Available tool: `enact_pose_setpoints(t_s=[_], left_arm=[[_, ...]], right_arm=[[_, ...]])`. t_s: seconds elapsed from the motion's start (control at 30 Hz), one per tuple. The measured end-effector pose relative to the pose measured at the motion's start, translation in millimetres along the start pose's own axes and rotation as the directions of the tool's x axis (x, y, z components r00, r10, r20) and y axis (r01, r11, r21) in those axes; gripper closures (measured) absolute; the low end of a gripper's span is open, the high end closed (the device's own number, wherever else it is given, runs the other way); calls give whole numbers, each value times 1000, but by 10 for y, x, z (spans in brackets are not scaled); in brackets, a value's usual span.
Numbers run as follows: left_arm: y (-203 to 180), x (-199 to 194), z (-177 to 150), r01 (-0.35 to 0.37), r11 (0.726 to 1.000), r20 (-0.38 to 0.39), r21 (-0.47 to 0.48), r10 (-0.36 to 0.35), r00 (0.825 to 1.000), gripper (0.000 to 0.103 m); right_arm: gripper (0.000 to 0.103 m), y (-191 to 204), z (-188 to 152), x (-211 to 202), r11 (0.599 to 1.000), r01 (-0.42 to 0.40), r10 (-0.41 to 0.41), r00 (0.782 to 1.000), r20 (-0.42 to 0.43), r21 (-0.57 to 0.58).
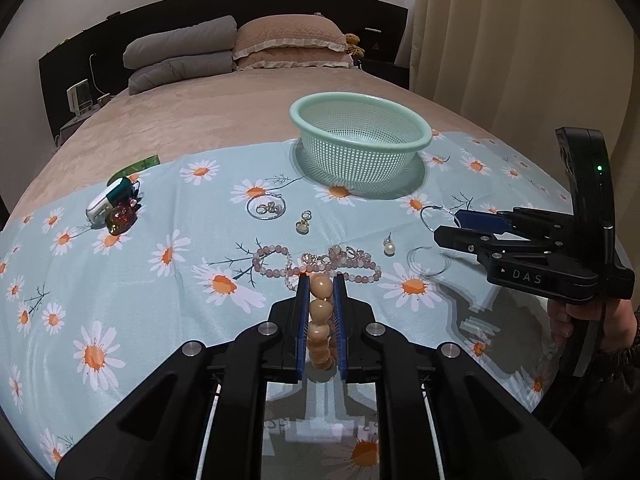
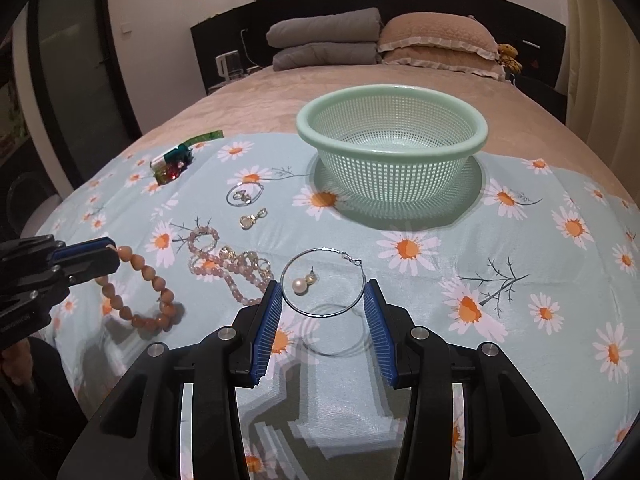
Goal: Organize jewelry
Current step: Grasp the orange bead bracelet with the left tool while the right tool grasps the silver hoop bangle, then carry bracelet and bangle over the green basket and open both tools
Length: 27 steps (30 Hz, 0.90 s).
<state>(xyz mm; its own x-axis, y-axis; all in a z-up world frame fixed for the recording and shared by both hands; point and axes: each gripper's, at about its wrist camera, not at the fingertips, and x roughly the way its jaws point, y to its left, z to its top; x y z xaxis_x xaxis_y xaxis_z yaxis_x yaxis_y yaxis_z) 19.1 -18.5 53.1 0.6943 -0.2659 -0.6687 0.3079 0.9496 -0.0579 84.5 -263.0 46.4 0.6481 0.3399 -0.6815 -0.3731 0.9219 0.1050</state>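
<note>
Two grippers hang over a daisy-print cloth [image 2: 520, 248] on the bed. The left gripper [image 1: 321, 280] is clamped on an orange bead bracelet [image 2: 140, 280], which dangles from it above the cloth. The right gripper [image 2: 323, 292] pinches a thin silver hoop earring [image 2: 322, 280] between its pads, lifted off the cloth. Behind them stands a green mesh basket [image 2: 394, 168]; pink bead strands [image 1: 320, 266], a pearl earring [image 1: 388, 248] and small charms lie near.

A bed [image 2: 248, 96] carries a daisy-print cloth [image 2: 520, 320], with a green mesh basket [image 2: 394, 168] and scattered jewelry [image 2: 228, 264] on it.
</note>
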Motion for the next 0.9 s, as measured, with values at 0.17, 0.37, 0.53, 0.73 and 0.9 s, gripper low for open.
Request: enact_pose_setpoints(t_s=[0.17, 0.37, 0.53, 0.73, 0.9], left_arm=[[17, -9, 247, -13, 1000, 4, 23, 13, 1000, 91], [57, -10, 603, -3, 999, 28, 38, 2, 1000, 91], [45, 83, 967, 17, 998, 53, 56, -20, 998, 91], [-45, 346, 1424, 44, 995, 62, 86, -50, 997, 91], [-135, 654, 1746, 87, 990, 47, 111, -93, 995, 91]], right_arm=[[63, -14, 127, -96, 1000, -18, 18, 1000, 21, -8], [63, -89, 417, -148, 1000, -10, 11, 998, 55, -27], [63, -238, 705, -108, 1000, 6, -3, 997, 82, -29], [63, -425, 1007, 84, 999, 24, -21, 995, 94, -33], [63, -614, 1129, 313, 999, 40, -38, 996, 75, -27]])
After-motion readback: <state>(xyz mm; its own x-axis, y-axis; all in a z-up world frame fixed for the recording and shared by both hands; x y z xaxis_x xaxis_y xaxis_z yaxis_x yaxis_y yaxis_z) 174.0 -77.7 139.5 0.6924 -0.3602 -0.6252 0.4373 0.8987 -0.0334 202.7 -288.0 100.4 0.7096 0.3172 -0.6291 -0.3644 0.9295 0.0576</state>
